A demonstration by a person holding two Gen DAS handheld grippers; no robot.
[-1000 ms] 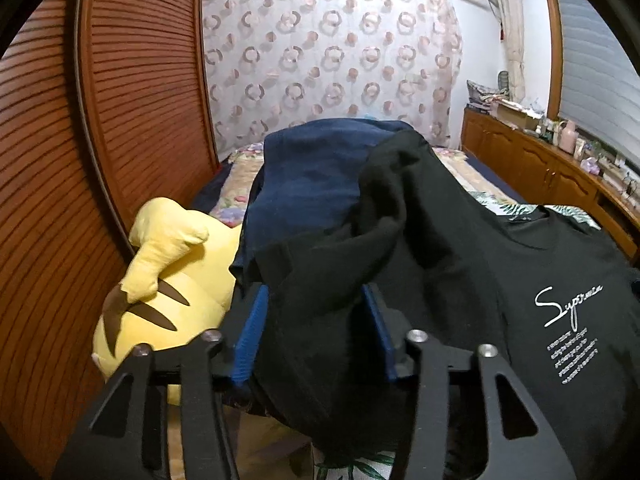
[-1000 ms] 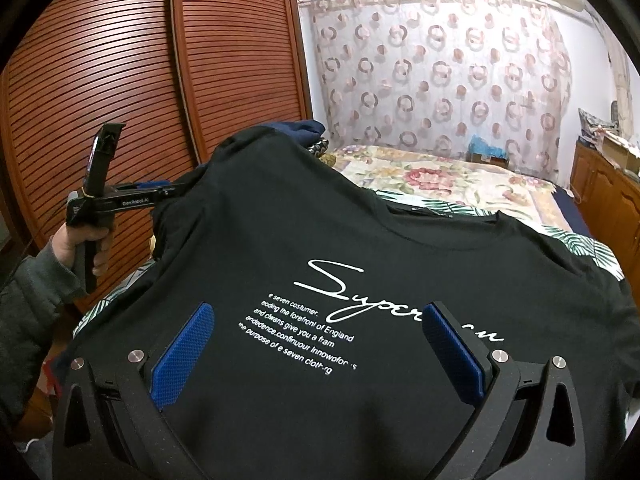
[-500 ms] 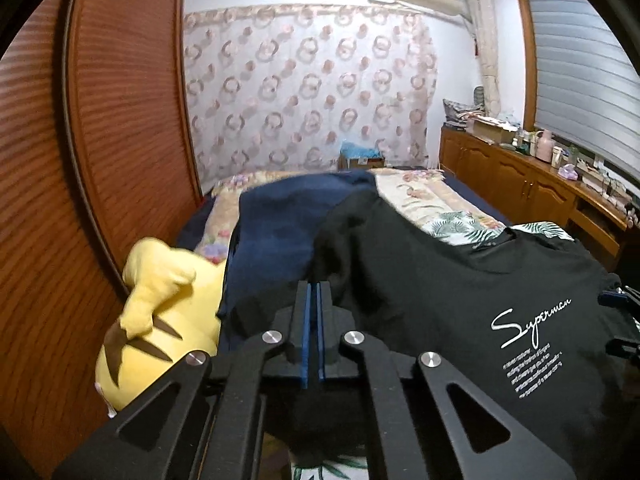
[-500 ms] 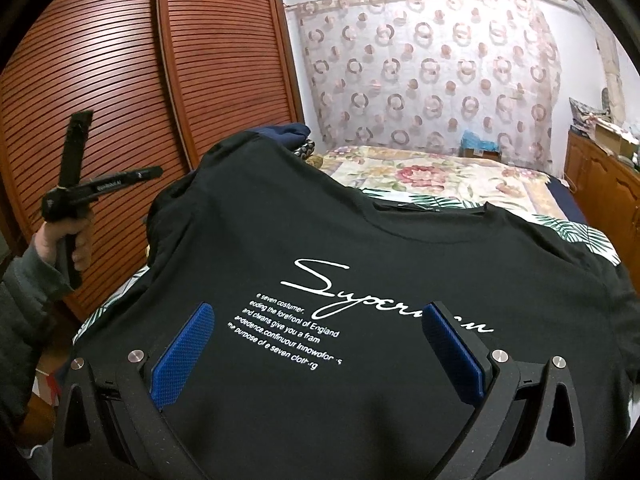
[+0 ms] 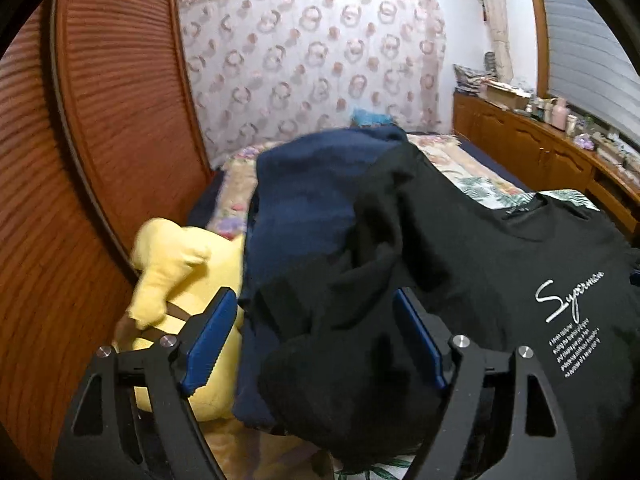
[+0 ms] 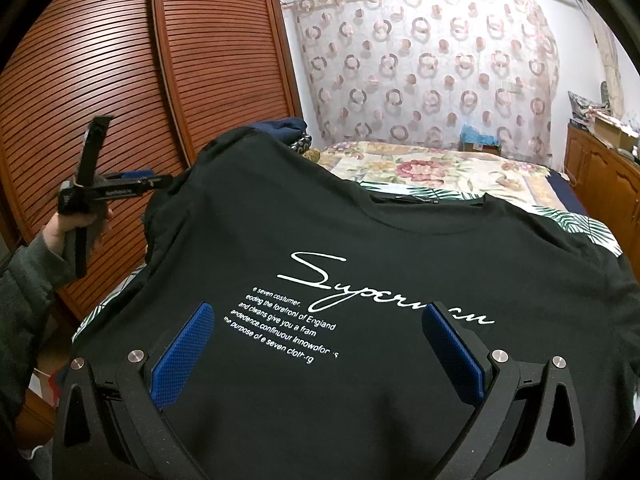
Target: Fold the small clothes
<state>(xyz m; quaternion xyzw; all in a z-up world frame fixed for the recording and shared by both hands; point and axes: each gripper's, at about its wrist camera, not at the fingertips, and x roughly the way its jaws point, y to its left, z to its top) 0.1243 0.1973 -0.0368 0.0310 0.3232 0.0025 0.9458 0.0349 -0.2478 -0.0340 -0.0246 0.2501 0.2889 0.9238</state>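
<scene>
A black T-shirt (image 6: 360, 264) with white script print lies face up on the bed; it also shows in the left wrist view (image 5: 500, 280). Its left sleeve (image 5: 352, 344) is bunched in front of my left gripper (image 5: 316, 340), whose blue pads stand wide apart on either side of the bunch, not closed on it. My left gripper also shows at the shirt's left edge in the right wrist view (image 6: 132, 184). My right gripper (image 6: 320, 352) is open and empty, hovering over the shirt's lower front.
A navy garment (image 5: 304, 196) lies behind the black sleeve. A yellow plush toy (image 5: 176, 264) sits at the left by the brown slatted wardrobe (image 6: 120, 92). The floral bedspread (image 6: 432, 168) extends back to a patterned curtain. A wooden cabinet (image 5: 560, 156) runs along the right.
My left gripper was open around the sleeve, shut half a second ago, and is now open again, lower and close to the bunched sleeve. My right gripper has stayed in place, open.
</scene>
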